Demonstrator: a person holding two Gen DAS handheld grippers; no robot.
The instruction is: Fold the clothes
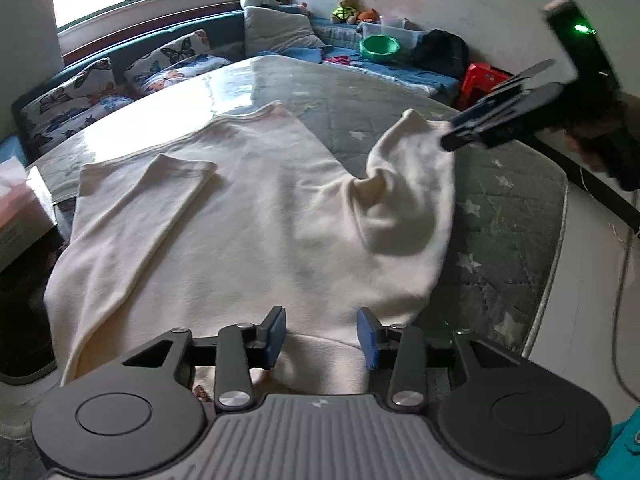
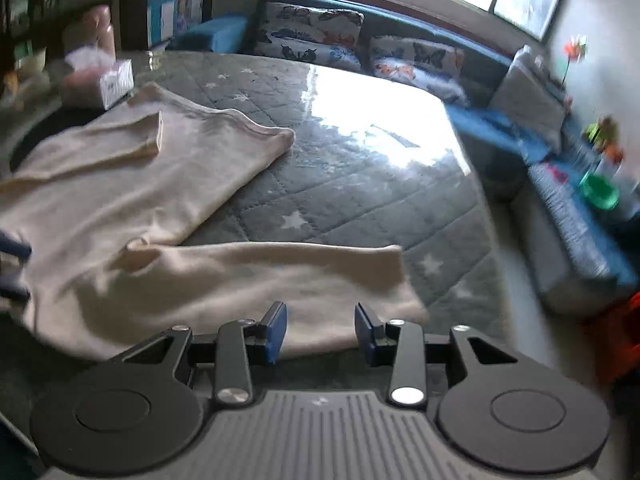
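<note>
A cream long-sleeved top [image 1: 248, 216] lies spread on a grey star-patterned quilted mat [image 1: 492, 208]. Its left sleeve [image 1: 160, 208] is folded over the body. Its right sleeve [image 1: 404, 196] stands raised and creased next to my right gripper [image 1: 452, 134]. In the right wrist view the right gripper [image 2: 321, 330] is open, just above the sleeve [image 2: 280, 276] near its cuff end, touching nothing I can see. My left gripper [image 1: 323, 334] is open and empty over the top's near edge. The top also shows in the right wrist view [image 2: 132, 184].
A tissue box [image 1: 20, 208] sits at the mat's left edge, also in the right wrist view [image 2: 114, 80]. Butterfly cushions [image 1: 172, 60] line a blue bench behind. A green bowl [image 1: 379, 49], toys and a red stool [image 1: 482, 80] stand at the far right.
</note>
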